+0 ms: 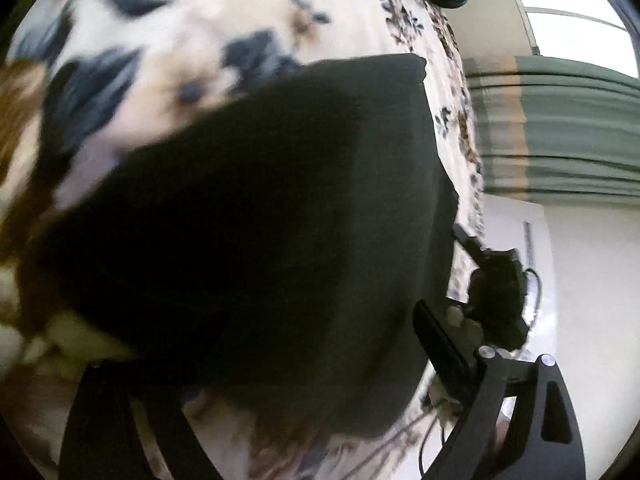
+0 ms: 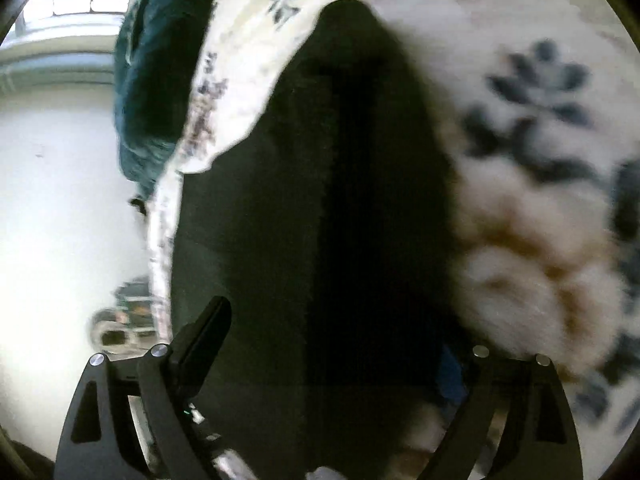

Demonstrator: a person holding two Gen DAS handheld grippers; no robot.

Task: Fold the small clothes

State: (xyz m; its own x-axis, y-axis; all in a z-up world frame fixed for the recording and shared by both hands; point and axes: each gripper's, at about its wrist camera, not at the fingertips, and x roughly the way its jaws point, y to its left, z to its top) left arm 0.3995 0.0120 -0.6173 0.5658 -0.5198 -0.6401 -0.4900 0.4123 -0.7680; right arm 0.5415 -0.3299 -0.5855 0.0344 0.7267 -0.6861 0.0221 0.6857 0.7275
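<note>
Floral bedspread (image 1: 168,12) under blurred dark garment (image 1: 260,220), its edges smooth.

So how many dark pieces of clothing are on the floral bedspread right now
1. A single dark garment lies on the floral bedspread, in front of both grippers, filling the middle of each wrist view. The blur could hide layers, and a teal bundle sits at the bed's far edge.

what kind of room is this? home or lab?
Likely a home bedroom: the dark garment lies on a floral bedspread, with a window and green pleated curtain beside it, and a teal cushion at the bedspread's edge.
</note>
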